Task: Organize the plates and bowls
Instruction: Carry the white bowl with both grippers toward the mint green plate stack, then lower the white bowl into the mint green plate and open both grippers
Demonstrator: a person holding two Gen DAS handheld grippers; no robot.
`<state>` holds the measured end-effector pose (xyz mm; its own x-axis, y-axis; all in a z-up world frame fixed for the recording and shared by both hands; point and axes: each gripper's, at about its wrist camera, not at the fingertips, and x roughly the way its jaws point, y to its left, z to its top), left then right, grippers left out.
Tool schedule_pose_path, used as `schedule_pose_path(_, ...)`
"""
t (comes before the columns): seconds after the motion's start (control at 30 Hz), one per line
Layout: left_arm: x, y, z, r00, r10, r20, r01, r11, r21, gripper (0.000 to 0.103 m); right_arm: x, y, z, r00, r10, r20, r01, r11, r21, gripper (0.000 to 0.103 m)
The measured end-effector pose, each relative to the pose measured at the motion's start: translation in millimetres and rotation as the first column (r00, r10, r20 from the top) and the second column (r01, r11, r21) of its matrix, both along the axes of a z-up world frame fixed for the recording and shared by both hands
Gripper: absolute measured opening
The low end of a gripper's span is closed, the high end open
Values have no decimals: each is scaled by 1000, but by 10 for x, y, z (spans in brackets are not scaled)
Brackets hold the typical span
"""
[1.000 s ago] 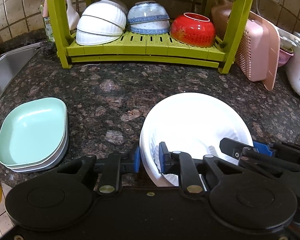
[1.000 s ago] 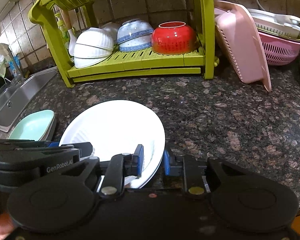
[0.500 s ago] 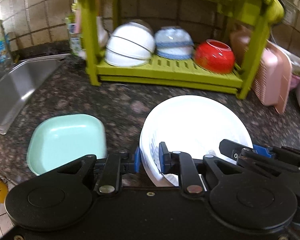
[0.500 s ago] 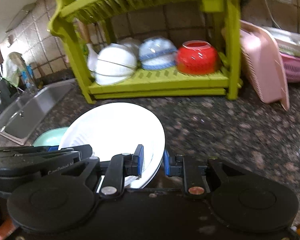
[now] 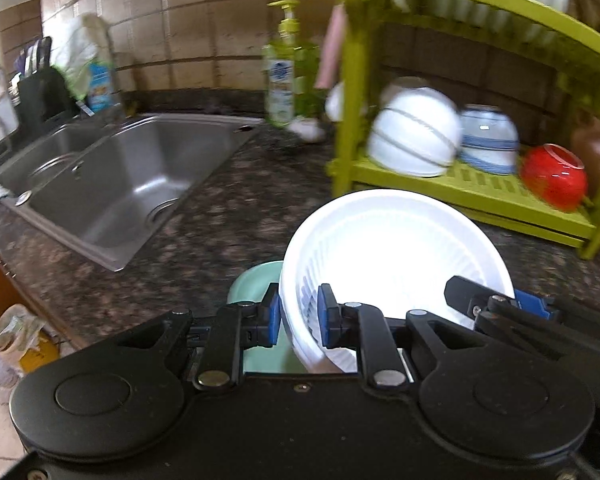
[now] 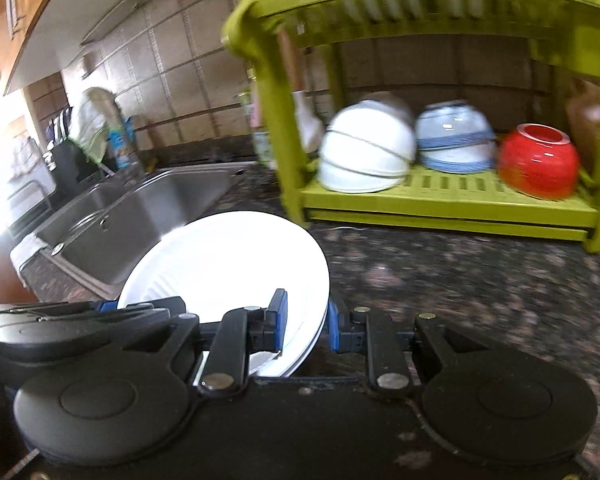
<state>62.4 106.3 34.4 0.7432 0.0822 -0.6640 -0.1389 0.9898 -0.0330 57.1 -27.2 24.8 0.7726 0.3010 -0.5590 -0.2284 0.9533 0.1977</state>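
The left tool point(image 5: 298, 316) is closed on the left rim of the white plates point(image 5: 392, 256) and the right tool point(image 6: 306, 320) is set about their right rim with a gap at its outer pad, the stack being held tilted above the desk point(image 6: 460, 280). A level, matched carry towards the green rack point(image 6: 440, 200) is judged best. Only the left view shows the teal dish point(image 5: 256, 284) beneath; only the right view shows two stacked rims.
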Motion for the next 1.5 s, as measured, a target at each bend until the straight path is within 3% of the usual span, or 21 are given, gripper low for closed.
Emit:
schedule_pose_path(0.27,97,338,-158,997,52,-53,-54,998,-34,24,146,304,-134,998,22,-51,-21,1000,8,23)
schedule_pose_path(0.6,170,312,-260,995,43,-91,-47,998,-44,24,251,267,-271,994,2,-112,2,1000,30,22)
schedule_pose_path(0.8,200,291,-308,994,50,-102,-53,998,-34,26,251,257,-280,993,-4,-115,8,1000,30,22)
schedule_pose_path(0.9,202,298,-307,994,57,-97,-61,997,-38,33,261,251,-286,993,-12,-120,16,999,28,24)
schedule_pose_path(1.37,153,421,-220,994,86,-71,-94,990,-106,35,232,161,-220,995,-36,-89,44,994,96,33)
schedule_pose_path(1.43,145,428,-207,994,87,-66,-94,989,-111,46,228,163,-219,995,-40,-86,48,995,93,34)
schedule_pose_path(1.5,133,429,-193,994,90,-56,-96,989,-115,49,228,163,-221,996,-41,-85,49,995,90,34)
